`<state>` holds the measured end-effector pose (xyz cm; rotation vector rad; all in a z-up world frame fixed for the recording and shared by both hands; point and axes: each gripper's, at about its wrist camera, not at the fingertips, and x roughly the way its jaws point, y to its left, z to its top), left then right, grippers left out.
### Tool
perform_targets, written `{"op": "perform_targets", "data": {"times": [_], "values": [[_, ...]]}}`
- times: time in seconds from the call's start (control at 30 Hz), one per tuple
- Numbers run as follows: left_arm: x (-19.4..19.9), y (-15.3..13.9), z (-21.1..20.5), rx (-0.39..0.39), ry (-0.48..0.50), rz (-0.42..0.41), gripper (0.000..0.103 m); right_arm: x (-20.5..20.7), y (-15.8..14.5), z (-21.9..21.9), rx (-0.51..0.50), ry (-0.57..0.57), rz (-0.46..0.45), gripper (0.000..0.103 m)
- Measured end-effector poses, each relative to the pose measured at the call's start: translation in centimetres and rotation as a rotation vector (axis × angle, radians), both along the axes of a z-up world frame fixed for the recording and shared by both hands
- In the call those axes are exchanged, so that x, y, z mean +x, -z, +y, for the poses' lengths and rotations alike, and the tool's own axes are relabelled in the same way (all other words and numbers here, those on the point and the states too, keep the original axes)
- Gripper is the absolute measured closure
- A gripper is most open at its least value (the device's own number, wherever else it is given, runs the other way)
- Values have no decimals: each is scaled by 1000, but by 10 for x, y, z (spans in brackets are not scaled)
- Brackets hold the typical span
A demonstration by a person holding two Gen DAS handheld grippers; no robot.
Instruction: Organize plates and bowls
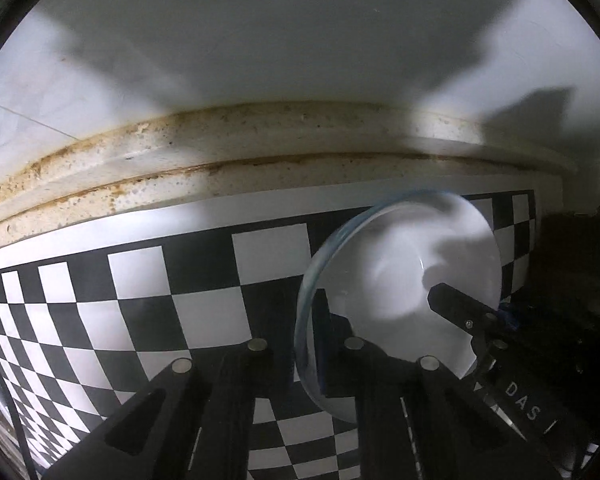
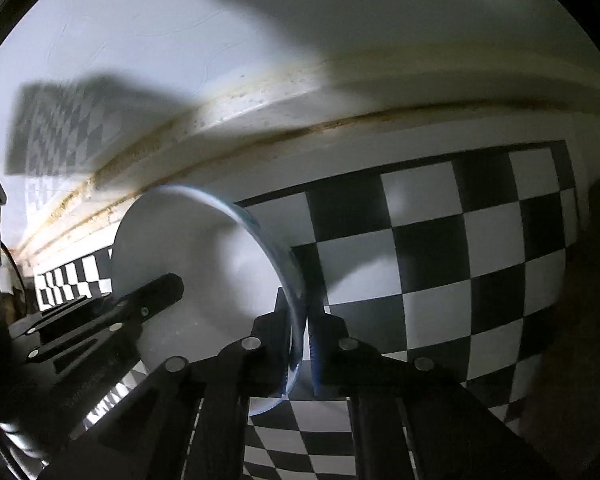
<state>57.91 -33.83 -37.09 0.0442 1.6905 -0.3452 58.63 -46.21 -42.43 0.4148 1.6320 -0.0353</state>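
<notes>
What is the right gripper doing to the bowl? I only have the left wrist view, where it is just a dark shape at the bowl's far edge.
Observer: In the right wrist view the right gripper is shut on the blue rim of the bowl, with one finger on each side of the rim.
Operator: And how does the left gripper look from there?
Observer: The left gripper comes in from the left of that view, one finger lying across the bowl's white face, opposite the right grip.
Operator: Anything else only that view shows?
Observer: A faint checker pattern on the white wall, above the stained ledge.
</notes>
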Motion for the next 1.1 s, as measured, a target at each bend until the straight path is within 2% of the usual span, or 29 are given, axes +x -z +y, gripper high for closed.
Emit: {"op": "perform_targets", "data": {"times": [0.27,0.53,0.77,0.87,1.1], "values": [[-17,-26,1,3,30,-37,97,-4,-16,3,17,-12,-15,95],[-51,-76,12,-16,47,-108,97,-47,-64,22,5,-48,-66,95],[-97,-113,25,-36,75,-156,97,-101,-106,46,-14,-62,-116,95],[-123,-129,41,-51,84,-168,97,-133,-119,65,-19,-63,-132,95],[-186,-149,59,-67,110,-185,97,-215,-150,75,-18,-58,-157,94]]}}
